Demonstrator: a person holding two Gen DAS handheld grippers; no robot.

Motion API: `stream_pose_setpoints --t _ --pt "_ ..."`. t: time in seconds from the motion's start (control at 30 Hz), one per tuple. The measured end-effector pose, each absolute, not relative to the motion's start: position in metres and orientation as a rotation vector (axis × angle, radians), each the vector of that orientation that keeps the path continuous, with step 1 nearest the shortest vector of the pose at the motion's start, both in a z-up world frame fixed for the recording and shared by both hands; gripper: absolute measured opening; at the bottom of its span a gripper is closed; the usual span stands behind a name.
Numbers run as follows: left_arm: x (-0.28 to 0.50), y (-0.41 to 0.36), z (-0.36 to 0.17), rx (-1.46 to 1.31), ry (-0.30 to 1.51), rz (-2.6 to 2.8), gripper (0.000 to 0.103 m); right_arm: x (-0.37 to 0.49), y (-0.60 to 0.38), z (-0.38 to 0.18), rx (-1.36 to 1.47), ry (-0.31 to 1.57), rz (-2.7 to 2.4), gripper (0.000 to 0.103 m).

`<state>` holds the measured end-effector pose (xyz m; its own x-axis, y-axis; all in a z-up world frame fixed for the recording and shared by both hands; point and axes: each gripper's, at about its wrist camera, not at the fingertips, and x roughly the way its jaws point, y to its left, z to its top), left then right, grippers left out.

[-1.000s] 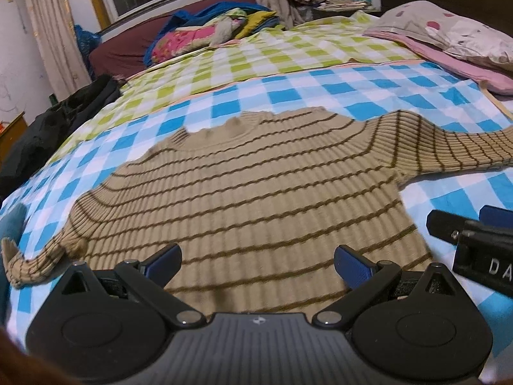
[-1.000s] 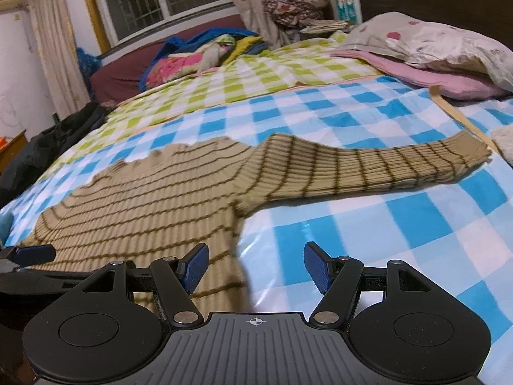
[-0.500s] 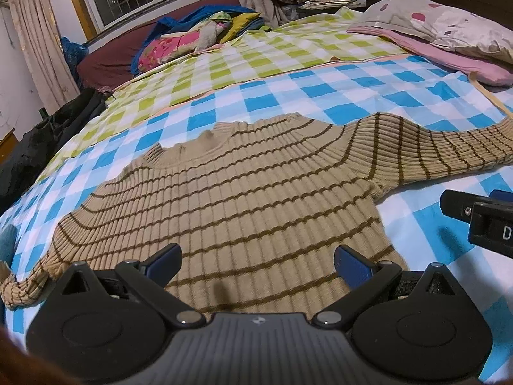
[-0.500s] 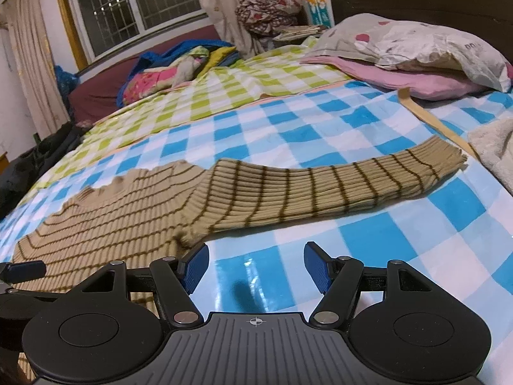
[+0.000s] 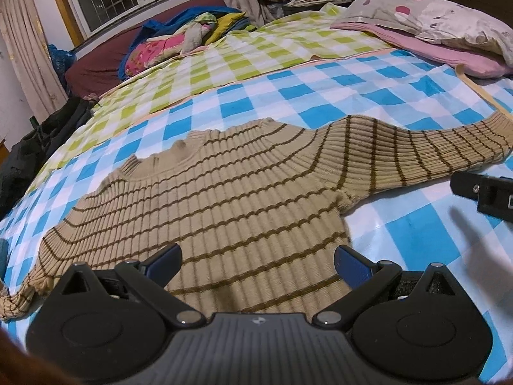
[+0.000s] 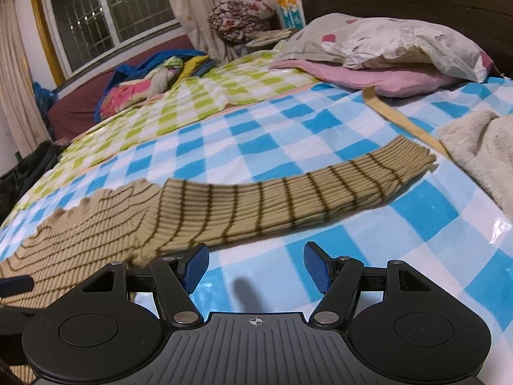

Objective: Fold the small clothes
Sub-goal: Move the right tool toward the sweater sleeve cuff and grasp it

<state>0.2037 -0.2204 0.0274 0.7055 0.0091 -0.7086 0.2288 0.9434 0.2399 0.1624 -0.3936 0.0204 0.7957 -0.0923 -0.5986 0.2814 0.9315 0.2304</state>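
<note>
Swinging outward over the last second, the right gripper [image 6: 255, 266] now points past the sweater's body toward the stretched-out right sleeve [image 6: 298, 195], with bare blue checked sheet [image 6: 384, 256] between its spread, empty fingers. The left gripper [image 5: 258, 261], equally wide open and holding nothing, has drifted back so the whole striped sweater [image 5: 224, 205] shows lying flat on the bed, hem nearest. That shift suggests no fold is started and the sleeve is likely the first target.
</note>
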Motion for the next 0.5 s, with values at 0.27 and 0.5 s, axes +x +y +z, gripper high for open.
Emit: stream_pose_setpoints --t 0.27,0.5 --pt "0.209 -0.247 0.026 0.32 0.74 -0.163 0.103 0.163 -0.454 0.022 0.38 0.564 -0.359 0.066" --pt "0.215 -0.282 0.02 0.303 0.689 -0.21 0.103 0.165 -0.514 0.014 0.529 0.543 -0.456 0.066"
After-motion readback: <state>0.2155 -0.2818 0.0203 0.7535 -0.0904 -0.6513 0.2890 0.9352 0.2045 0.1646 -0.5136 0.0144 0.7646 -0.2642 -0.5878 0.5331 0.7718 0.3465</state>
